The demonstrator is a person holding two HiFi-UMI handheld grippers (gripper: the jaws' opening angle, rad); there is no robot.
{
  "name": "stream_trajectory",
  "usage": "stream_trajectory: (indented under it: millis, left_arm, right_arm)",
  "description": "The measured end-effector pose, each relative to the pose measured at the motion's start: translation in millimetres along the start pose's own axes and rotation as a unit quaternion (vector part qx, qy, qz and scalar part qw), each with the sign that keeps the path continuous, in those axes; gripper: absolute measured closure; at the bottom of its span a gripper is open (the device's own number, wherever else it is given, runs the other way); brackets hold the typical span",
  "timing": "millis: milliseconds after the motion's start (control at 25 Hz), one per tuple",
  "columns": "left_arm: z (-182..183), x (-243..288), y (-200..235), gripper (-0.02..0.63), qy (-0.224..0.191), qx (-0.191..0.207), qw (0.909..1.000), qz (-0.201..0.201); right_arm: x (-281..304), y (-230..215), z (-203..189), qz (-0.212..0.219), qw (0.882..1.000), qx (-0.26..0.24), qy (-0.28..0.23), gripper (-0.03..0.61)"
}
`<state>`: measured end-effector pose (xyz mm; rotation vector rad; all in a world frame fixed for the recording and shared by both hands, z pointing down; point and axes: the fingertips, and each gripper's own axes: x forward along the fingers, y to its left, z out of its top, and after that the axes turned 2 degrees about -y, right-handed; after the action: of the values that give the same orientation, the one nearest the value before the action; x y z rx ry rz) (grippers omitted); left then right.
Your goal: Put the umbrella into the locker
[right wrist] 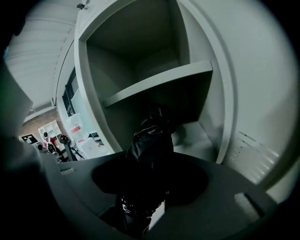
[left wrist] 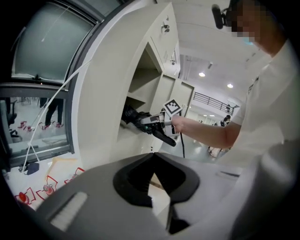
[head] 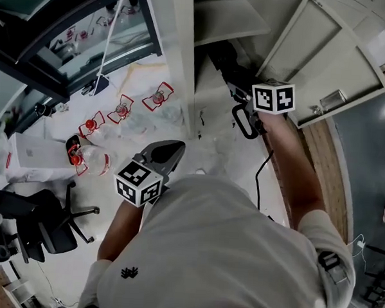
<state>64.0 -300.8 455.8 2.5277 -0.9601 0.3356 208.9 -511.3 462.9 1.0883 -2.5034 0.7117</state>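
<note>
My right gripper (head: pixel 243 100) is shut on a black folded umbrella (head: pixel 224 60), whose front end reaches into the open white locker (head: pixel 215 26). The umbrella's handle loop (head: pixel 245 124) hangs below the gripper. In the right gripper view the umbrella (right wrist: pixel 152 136) runs forward from the right gripper (right wrist: pixel 147 180) into the compartment under a shelf (right wrist: pixel 159 82). My left gripper (head: pixel 173 149) hangs lower and to the left, shut and holding nothing. From the left gripper (left wrist: pixel 152 157) I see the right hand and umbrella (left wrist: pixel 133 116) at the locker opening (left wrist: pixel 140 93).
The locker door (head: pixel 326 57) stands swung open at the right. A black cable (head: pixel 262 173) lies on the floor below it. Red-marked items (head: pixel 121 108) and a black office chair (head: pixel 47 223) are on the left, beside a glass window (head: pixel 77 28).
</note>
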Motion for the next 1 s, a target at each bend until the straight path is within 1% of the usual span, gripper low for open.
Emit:
stream_trajectory:
  millis: [200, 480, 680, 880, 1000]
  left_arm:
    - [9.8, -1.4, 16.3, 0.557, -0.011, -0.005, 0.9995, 0.028]
    - [10.3, -5.6, 37.8, 0.557, -0.017, -0.016, 0.9978, 0.063]
    - [12.9, -7.3, 49.7, 0.557, -0.019, -0.018, 0.9965, 0.080]
    - [13.2, -11.1, 57.9, 0.557, -0.019, -0.013, 0.9953, 0.094]
    - [13.3, -14.5, 60.7, 0.557, -0.020, -0.014, 0.9947, 0.100]
  right_arm:
    - [34.6, -12.9, 21.8, -0.004, 1.000, -0.021, 0.010, 0.370]
    - [77.5, -30.3, 42.9, -0.025, 0.998, -0.059, 0.022, 0.369]
    - [105.8, -42.7, 47.7, -0.044, 0.996, -0.077, 0.033, 0.368]
    - [127.8, -51.6, 47.4, -0.067, 0.991, -0.106, 0.047, 0.368]
    - [139.2, -56.0, 44.8, -0.077, 0.989, -0.110, 0.055, 0.368]
